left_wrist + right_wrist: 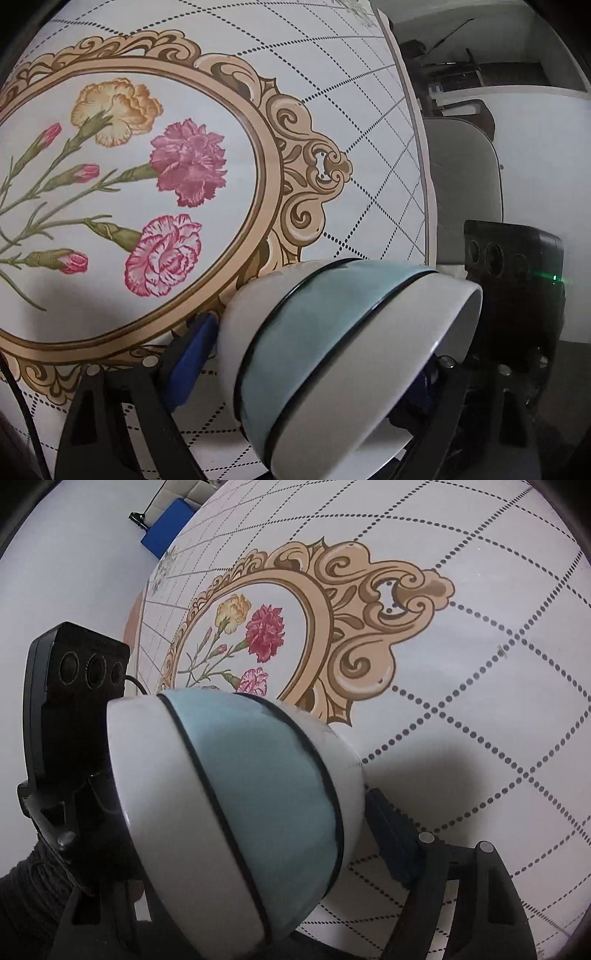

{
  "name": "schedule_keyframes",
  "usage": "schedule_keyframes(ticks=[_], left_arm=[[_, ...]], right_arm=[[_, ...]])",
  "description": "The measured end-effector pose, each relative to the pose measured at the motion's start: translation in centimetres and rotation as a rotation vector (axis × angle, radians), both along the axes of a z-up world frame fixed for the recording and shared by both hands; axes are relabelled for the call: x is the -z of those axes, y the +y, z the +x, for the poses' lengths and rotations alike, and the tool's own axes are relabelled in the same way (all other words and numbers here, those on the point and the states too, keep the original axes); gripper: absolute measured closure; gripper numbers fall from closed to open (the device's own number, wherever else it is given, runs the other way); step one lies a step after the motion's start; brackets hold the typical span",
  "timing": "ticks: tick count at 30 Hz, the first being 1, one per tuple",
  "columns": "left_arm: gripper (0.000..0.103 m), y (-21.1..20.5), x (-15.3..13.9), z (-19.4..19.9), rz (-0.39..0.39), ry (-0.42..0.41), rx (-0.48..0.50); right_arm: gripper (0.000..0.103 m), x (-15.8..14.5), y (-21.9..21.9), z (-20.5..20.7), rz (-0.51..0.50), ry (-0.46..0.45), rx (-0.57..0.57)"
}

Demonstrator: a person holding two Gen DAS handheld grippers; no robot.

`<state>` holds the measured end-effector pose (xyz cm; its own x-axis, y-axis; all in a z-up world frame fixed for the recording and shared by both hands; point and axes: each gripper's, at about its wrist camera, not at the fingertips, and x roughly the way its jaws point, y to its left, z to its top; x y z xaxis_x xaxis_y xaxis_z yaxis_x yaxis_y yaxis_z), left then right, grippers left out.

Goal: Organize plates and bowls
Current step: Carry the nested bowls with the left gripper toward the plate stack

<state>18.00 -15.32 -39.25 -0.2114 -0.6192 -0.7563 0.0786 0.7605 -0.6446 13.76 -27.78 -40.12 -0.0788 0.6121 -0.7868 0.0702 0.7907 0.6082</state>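
A white bowl with a pale blue band edged in black (332, 354) is held on its side between the fingers of my left gripper (310, 373), above the flowered tablecloth (155, 177). Its blue-padded left finger (188, 365) presses the bowl's base side. The right finger is mostly hidden behind the rim. In the right wrist view a bowl of the same look (236, 812) is gripped on its side by my right gripper (255, 834), with one dark finger (395, 842) against its base. I cannot tell whether both grippers hold one bowl or two.
The table (480, 701) carries a white cloth with dotted diamonds and a carnation medallion. The other hand's gripper body (513, 280) hangs past the table edge; it also shows in the right wrist view (74, 686). A grey chair (465, 173) stands beyond the edge. A blue box (166, 528) lies far off.
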Motion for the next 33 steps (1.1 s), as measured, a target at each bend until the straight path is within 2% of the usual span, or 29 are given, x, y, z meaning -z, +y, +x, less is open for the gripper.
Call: schedule_keyframes(ticks=[2,13,24,33], left_arm=[[0.017,0.1,-0.4,-0.1,0.017,-0.017,-0.014],[0.017,1.7,-2.3,0.0,0.068,-0.08,-0.051],[0.017,2.8,-4.1,0.2,0.118,-0.085,-0.094],[0.018,5.7,-5.5,0.1,0.151,-0.095,-0.157]], right_arm=[[0.025,0.0,0.0,0.1,0.008,-0.006,-0.007],[0.03,-1.5,0.5,1.4,-0.001,-0.07,-0.076],[0.031,-1.7,1.8,2.0,0.063,0.01,-0.091],[0.032,-2.1,4.5,2.7,0.113,0.053,-0.136]])
